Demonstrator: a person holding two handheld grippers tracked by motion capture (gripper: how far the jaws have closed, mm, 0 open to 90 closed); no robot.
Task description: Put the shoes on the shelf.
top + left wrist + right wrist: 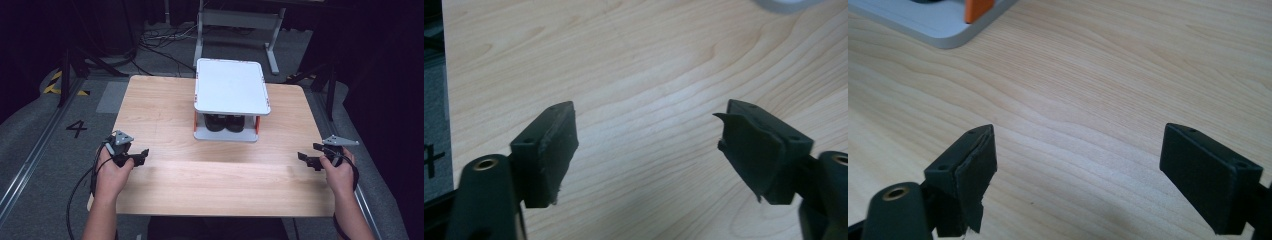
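Two-tier rack [227, 132] stands on the table [165, 110], centred toward the far edge. On its lower shelf, under the top tray [231, 85], two objects [224, 122], possibly shoes. Left gripper [141, 156] at near-left edge, right gripper [305, 159] at near-right, both well apart from rack.

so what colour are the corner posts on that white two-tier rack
Orange posts on the white rack; clearest in the right gripper view.
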